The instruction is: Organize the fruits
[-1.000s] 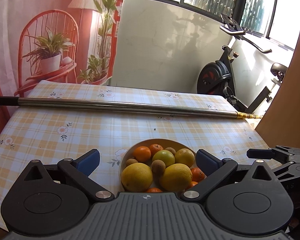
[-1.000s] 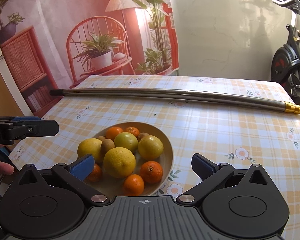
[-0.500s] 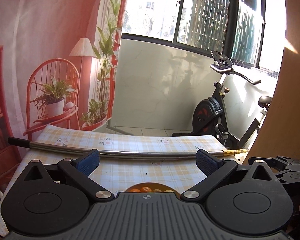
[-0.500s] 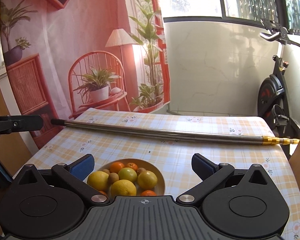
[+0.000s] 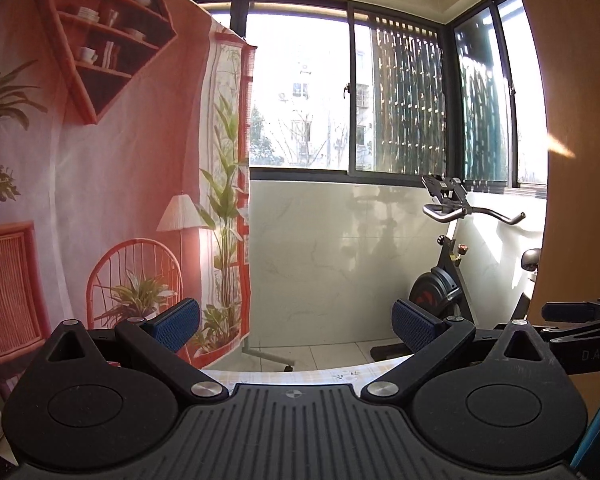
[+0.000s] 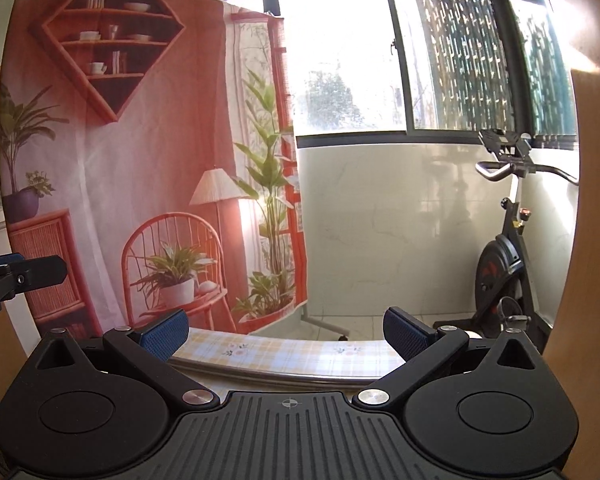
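Your left gripper (image 5: 296,320) and right gripper (image 6: 286,330) both point up at the window, fingers spread wide, nothing held. No fruit shows in either view, so I can't tell where it sits or whether any is sorted. Only the far strip of the worktop (image 6: 300,354) and a metal pole (image 6: 284,376) show. Judged progress: unclear, nothing in hand.

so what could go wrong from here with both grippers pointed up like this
1. Neither view shows any fruit; only a far strip of the checked tablecloth is visible, so reaching down now would be blind.
2. The metal pole lies across the table just ahead of the open right gripper and could be knocked.
3. The open left gripper sits close beside the right one; they could collide.
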Motion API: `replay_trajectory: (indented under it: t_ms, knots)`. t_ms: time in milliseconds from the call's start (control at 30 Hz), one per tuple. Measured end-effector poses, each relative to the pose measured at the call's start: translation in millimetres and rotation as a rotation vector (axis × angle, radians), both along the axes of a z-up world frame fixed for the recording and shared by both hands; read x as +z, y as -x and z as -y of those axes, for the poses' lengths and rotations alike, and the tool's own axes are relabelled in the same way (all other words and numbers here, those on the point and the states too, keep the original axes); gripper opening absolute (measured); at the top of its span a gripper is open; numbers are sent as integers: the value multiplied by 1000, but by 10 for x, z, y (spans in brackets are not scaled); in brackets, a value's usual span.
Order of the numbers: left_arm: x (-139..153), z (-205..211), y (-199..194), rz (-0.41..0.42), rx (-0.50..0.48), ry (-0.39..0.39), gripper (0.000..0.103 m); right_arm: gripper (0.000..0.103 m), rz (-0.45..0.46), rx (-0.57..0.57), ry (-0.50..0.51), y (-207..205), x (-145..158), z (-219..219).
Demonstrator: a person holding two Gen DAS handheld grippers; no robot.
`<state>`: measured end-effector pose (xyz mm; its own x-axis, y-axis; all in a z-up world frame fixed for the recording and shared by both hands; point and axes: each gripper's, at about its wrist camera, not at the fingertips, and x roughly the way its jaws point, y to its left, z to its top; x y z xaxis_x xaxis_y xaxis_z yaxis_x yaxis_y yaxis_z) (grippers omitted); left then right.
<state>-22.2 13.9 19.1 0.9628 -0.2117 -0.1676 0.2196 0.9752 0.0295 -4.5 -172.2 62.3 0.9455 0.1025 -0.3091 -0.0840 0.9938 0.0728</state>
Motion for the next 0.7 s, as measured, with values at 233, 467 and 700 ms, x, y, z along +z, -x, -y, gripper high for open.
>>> replay_trajectory:
  t_ms: [233, 467, 700]
  knots:
    - [32, 77, 127, 10, 27, -37, 103, 103, 8, 8, 30, 123, 103, -85]
    - [2, 48, 191, 9, 29, -42, 103, 103, -6, -16, 8, 117, 92, -76]
    - [-5, -1, 138, -9, 31, -39, 103, 103, -29, -37, -6, 88, 34, -50]
